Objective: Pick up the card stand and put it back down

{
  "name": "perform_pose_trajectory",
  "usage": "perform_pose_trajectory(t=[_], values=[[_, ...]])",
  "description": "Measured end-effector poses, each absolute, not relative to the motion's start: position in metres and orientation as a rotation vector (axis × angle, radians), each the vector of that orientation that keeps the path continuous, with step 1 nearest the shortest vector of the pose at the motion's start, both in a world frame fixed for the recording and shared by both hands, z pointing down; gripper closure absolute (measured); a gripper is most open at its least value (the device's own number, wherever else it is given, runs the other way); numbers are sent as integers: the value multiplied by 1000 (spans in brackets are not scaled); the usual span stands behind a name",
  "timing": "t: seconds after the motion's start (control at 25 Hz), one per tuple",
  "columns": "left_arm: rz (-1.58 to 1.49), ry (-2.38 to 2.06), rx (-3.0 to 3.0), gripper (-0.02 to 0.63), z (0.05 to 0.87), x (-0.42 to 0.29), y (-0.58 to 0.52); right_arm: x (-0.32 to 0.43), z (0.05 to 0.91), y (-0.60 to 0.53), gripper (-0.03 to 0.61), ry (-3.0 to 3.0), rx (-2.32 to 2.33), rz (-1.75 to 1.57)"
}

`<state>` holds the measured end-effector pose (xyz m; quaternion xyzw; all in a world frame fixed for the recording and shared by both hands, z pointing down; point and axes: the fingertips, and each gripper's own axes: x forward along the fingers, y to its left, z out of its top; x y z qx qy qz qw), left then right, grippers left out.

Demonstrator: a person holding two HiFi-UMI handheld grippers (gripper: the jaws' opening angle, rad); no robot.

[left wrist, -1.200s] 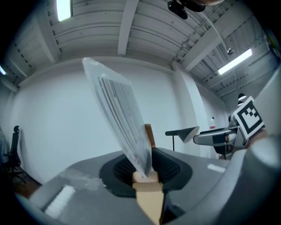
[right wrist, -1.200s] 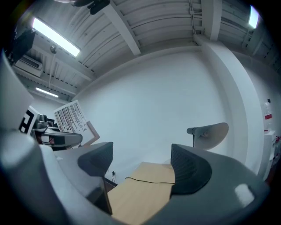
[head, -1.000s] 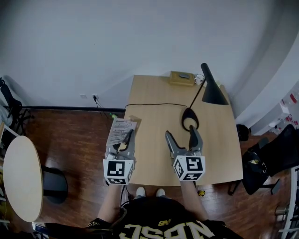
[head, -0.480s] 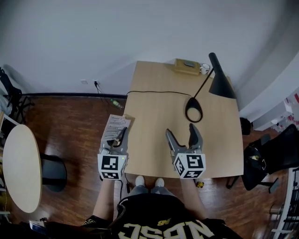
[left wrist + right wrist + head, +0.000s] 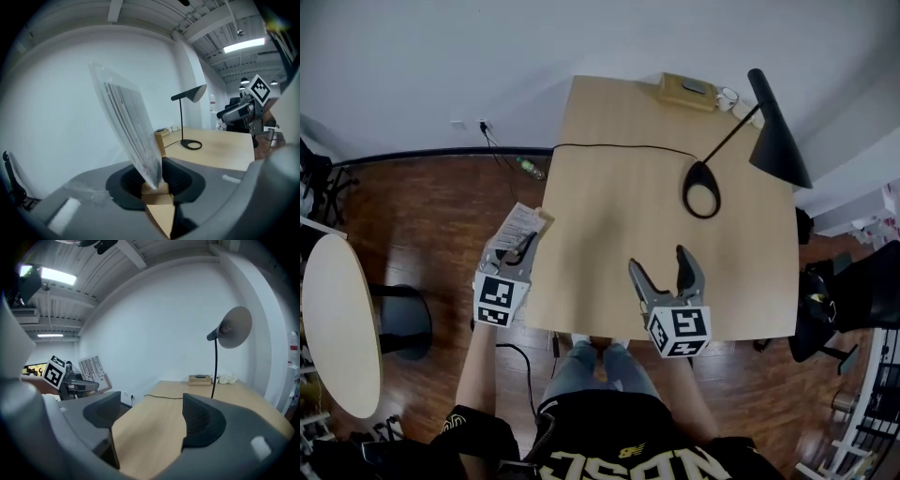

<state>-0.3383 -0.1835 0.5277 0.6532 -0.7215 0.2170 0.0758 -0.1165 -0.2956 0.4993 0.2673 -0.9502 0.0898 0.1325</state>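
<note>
The card stand [image 5: 517, 223] is a clear sheet with a printed card in a small wooden base. My left gripper [image 5: 525, 246] is shut on it, just beyond the left edge of the wooden table [image 5: 609, 216], over the floor. In the left gripper view the tilted sheet [image 5: 129, 126] rises from the wooden base [image 5: 157, 196], pinched between the jaws of that gripper [image 5: 157, 183]. My right gripper [image 5: 658, 262] stands open and empty above the table's near edge. The right gripper view shows its jaws [image 5: 150, 420] wide apart over bare wood, with the left gripper [image 5: 70, 380] and card stand [image 5: 93, 369] off to the left.
A black desk lamp [image 5: 776, 127] with a ring base [image 5: 703, 189] stands at the table's back right. A flat tan box [image 5: 689, 91] lies at the back edge, and a thin cable [image 5: 619, 147] crosses the far part. A round table [image 5: 333, 328] is on the left.
Both grippers have sunk lower. The left one, still holding the card stand, has shifted left off the table's edge and tilted; the right one stays open.
</note>
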Motion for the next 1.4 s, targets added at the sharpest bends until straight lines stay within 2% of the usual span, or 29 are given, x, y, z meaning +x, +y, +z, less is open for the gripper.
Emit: perform_pose_trajectory(t=[0.24, 0.44, 0.92, 1.2, 1.4], values=[[751, -2066, 2056, 506, 565, -380, -235, -135, 537, -312, 160, -2762, 751, 291], [844, -1940, 2196, 506, 599, -377, -285, -136, 558, -324, 161, -2788, 726, 279], [912, -1302, 2591, 505, 711, -288, -378, -101, 624, -346, 161, -2689, 829, 324], [914, -906, 2754, 505, 746, -211, -374, -85, 637, -333, 160, -2664, 836, 336], [968, -805, 2713, 498, 777, -198, -364, -80, 640, -318, 161, -2653, 843, 326]])
